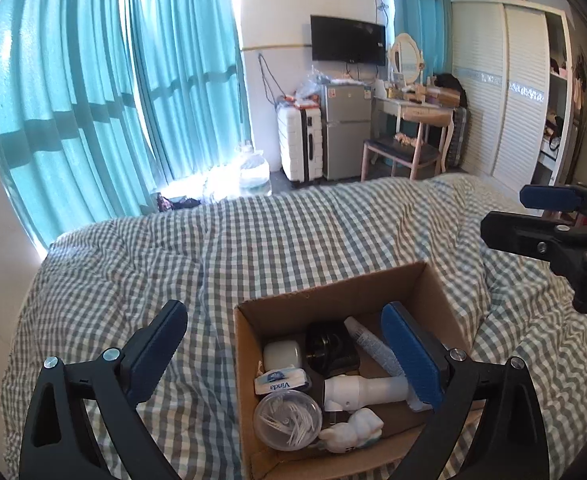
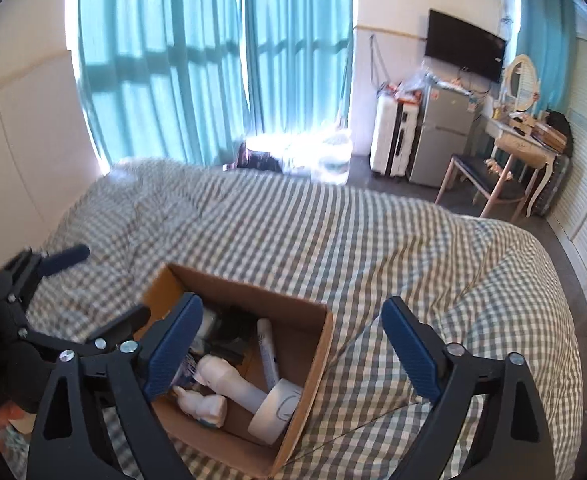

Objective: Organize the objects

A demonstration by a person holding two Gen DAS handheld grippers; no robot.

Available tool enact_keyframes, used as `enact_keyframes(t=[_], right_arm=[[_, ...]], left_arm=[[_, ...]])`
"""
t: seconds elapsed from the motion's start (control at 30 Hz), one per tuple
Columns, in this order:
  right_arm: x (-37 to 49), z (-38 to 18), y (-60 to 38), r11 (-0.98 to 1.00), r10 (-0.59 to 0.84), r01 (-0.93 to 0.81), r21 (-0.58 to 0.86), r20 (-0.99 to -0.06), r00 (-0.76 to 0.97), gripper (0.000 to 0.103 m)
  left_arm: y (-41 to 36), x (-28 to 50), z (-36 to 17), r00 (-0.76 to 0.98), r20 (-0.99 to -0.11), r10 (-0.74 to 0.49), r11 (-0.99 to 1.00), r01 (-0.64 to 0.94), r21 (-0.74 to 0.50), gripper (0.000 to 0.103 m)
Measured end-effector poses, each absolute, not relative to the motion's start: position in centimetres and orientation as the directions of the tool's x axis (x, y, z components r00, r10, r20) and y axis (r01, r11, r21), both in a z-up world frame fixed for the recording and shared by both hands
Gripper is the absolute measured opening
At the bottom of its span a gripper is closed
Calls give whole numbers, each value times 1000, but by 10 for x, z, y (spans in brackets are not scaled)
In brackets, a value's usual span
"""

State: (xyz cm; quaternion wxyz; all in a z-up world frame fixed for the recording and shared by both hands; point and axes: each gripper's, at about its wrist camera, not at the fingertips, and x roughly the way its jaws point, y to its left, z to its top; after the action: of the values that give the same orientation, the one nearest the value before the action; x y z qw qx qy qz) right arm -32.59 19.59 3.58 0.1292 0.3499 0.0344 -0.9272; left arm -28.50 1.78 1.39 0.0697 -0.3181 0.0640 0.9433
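An open cardboard box (image 1: 333, 292) sits on the checked bed quilt (image 1: 173, 264). In it lie a white hair dryer (image 1: 367, 390), a black object (image 1: 331, 346), a white tube (image 1: 367, 340), a Vinda tissue pack (image 1: 279, 382), a round clear tub of cotton swabs (image 1: 287, 420) and a white figurine (image 1: 353, 432). My left gripper (image 1: 285, 350) is open and empty above the box's left side. The box also shows in the right wrist view (image 2: 305, 360). My right gripper (image 2: 293, 348) is open and empty over the box's right side; it shows in the left wrist view (image 1: 533, 216).
Beyond the bed stand a white suitcase (image 1: 299, 144), a small silver fridge (image 1: 345, 132), a dressing table with a chair (image 1: 409, 120) and a white wardrobe (image 1: 505, 88). Teal curtains (image 1: 113, 80) cover the window at the left.
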Motion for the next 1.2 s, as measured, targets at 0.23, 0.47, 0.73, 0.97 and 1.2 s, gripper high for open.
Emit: enact_keyframes(t=[0.23, 0.47, 0.73, 0.97, 1.2], right_arm=[[-284, 77, 210, -969, -226, 242, 53, -592, -773, 96], [-240, 106, 210, -977, -196, 211, 24, -495, -847, 99], [-196, 119, 225, -993, -114, 104, 49, -317, -942, 102], [-157, 99, 216, -990, -141, 136, 39, -267, -953, 102], [-110, 75, 211, -989, -135, 144, -18, -242, -961, 102]], left_arm=[[11, -252, 56, -830, -553, 76, -984, -151, 92, 102], [3, -213, 90, -875, -480, 64, -990, -116, 80, 103], [-6, -177, 100, -907, -412, 88, -995, -97, 0, 103], [-7, -136, 93, -935, -345, 86, -996, -83, -22, 103], [-13, -94, 79, -941, -331, 73, -995, -44, -94, 103]])
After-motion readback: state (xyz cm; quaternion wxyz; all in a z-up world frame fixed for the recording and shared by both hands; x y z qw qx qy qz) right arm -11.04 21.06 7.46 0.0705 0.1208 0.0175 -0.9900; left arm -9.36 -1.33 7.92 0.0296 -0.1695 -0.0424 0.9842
